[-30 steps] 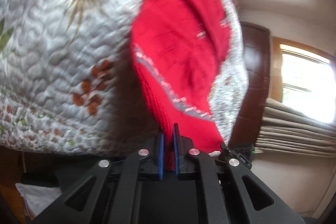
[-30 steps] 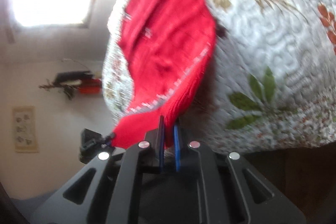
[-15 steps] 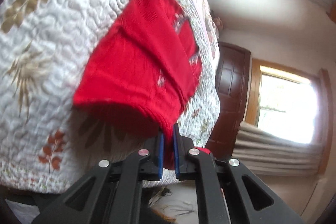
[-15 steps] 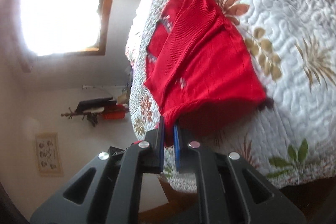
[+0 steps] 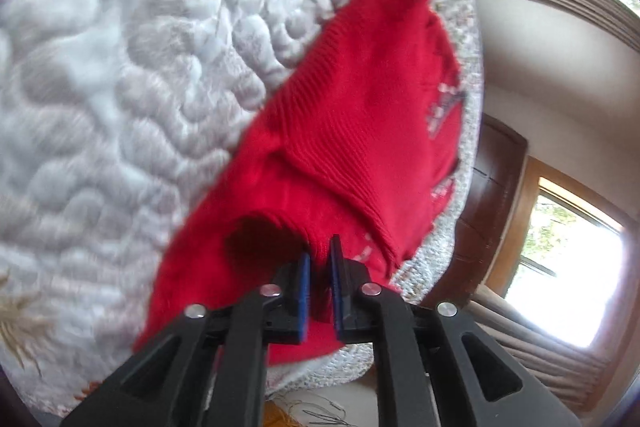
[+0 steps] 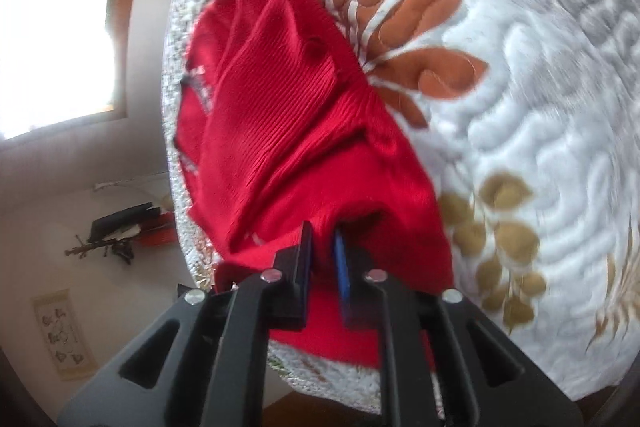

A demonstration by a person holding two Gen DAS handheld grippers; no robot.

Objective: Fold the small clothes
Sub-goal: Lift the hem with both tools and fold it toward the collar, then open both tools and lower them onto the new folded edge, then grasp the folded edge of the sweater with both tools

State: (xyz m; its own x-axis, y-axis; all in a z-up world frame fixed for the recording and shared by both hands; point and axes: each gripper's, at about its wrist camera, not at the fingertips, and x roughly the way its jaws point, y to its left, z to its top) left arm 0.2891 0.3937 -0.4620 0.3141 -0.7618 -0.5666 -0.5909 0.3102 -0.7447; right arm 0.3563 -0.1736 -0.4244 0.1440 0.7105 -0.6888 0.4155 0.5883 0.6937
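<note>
1. Your left gripper (image 5: 319, 259) has its jaws drawn close with only a narrow slot between the blue pads, and a fold of the red knit garment (image 5: 360, 131) sits in that slot. It reads as clamped on the cloth.
2. Your right gripper (image 6: 323, 247) shows a slightly wider slot. Red fabric bunches right at the pads and seems pinched, though the blur makes it hard to be sure how firmly.
3. The garment lies on the quilted bedspread (image 5: 120, 87), near its edge, with the nearer part doubled over onto the rest.
4. Expect it to handle light, soft and limp. The ribbed knit will likely stretch and sag from any single pinch, so it won't keep a crease by itself.
5. Take hold at the hem corners or the fold edge, both layers together, as a thick rib edge should slip less than the flat body.
</note>
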